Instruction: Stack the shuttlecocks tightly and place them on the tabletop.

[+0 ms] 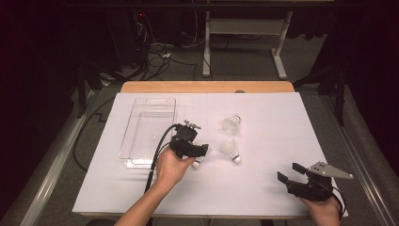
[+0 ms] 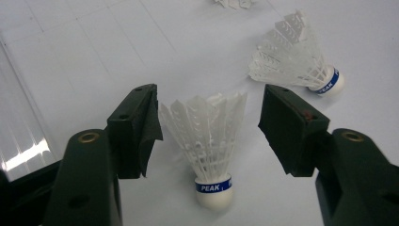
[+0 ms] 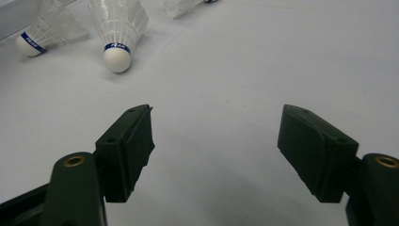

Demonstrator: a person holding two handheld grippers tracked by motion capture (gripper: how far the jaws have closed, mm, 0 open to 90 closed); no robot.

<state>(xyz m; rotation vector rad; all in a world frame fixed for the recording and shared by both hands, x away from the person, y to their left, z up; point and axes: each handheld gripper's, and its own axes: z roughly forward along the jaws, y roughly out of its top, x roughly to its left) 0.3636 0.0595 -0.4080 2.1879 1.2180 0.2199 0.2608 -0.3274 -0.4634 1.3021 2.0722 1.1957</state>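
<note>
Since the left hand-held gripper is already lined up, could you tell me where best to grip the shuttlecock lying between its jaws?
Grip the shuttlecock across its feather skirt, just above the blue band, closing from both sides. It lies on the white sheet with its cork toward the camera, and the left hand-held gripper already straddles the skirt with open jaws. The round cork would probably slip; squeeze lightly, as the skirt looks flexible.

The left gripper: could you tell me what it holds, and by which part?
Nothing yet: the left gripper is open, its jaws either side of a shuttlecock's skirt without touching.
</note>
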